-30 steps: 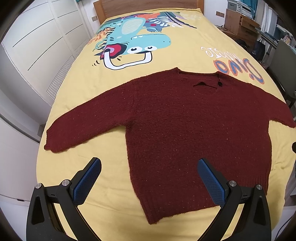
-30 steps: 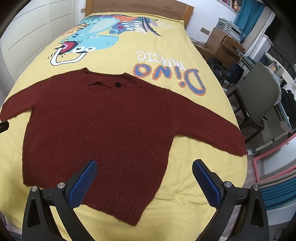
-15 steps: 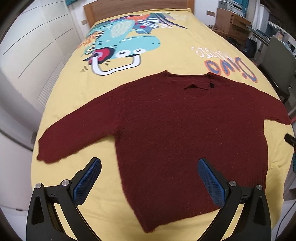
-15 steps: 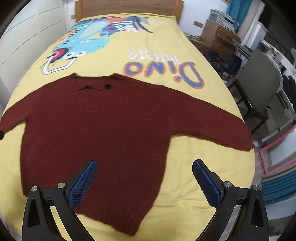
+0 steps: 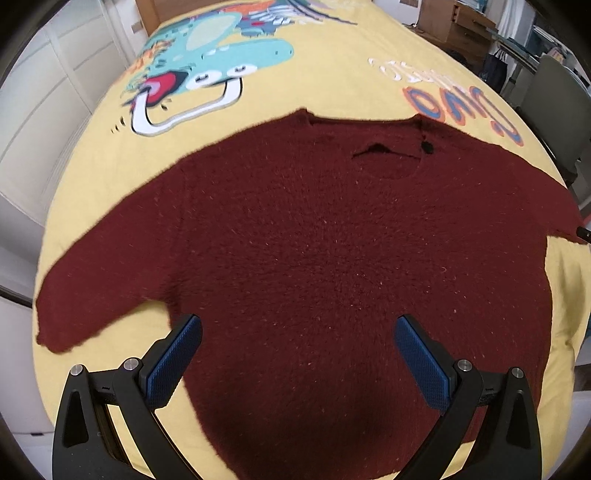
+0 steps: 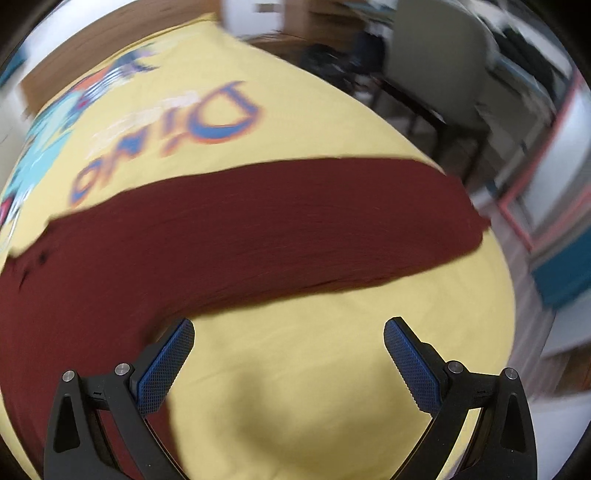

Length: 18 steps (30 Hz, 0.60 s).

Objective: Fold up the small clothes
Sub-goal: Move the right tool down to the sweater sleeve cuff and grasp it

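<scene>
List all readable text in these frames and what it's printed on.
"Dino": large orange-and-blue lettering printed on the yellow bedspread, seen upside down and motion-blurred in the right wrist view.
White lettering next to it on the same bedspread: too blurred to read.
Dark red knitted sweater: no text or label visible.

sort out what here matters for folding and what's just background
For the job:
- maroon sweater, spread flat
- left gripper, jaws open
- right gripper, jaws open

Just there:
- dinosaur bedspread
- grey chair
- wooden dresser
</scene>
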Each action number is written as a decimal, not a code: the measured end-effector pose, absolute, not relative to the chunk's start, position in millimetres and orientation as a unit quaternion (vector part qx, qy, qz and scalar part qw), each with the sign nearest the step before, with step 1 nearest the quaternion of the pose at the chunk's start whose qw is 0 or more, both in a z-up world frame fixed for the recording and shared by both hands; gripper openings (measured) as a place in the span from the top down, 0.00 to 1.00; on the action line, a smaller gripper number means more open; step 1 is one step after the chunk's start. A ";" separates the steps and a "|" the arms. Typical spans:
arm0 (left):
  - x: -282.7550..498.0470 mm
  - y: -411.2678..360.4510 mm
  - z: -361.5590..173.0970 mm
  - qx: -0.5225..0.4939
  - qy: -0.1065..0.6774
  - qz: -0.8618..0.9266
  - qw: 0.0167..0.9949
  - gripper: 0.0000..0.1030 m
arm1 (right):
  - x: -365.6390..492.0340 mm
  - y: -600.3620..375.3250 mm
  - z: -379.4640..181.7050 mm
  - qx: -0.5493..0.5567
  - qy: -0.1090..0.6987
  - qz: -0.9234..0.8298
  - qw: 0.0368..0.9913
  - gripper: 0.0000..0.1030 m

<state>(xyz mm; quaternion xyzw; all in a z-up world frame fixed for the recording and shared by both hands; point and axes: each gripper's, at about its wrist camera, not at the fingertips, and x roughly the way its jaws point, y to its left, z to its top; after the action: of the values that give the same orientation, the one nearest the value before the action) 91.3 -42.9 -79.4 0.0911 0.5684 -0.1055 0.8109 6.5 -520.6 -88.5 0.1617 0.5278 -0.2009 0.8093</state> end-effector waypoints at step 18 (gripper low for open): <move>93.1 -19.2 -111.9 0.072 0.611 -0.079 0.784 0.01 | 21.1 -679.7 -153.0 0.357 0.500 -0.284 0.736 0.05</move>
<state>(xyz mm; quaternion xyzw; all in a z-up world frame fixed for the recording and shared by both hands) 93.1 -19.2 -111.9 0.0718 0.6110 -0.0788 0.7844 21.1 -679.7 -153.0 0.3568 0.5002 -0.2841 0.7361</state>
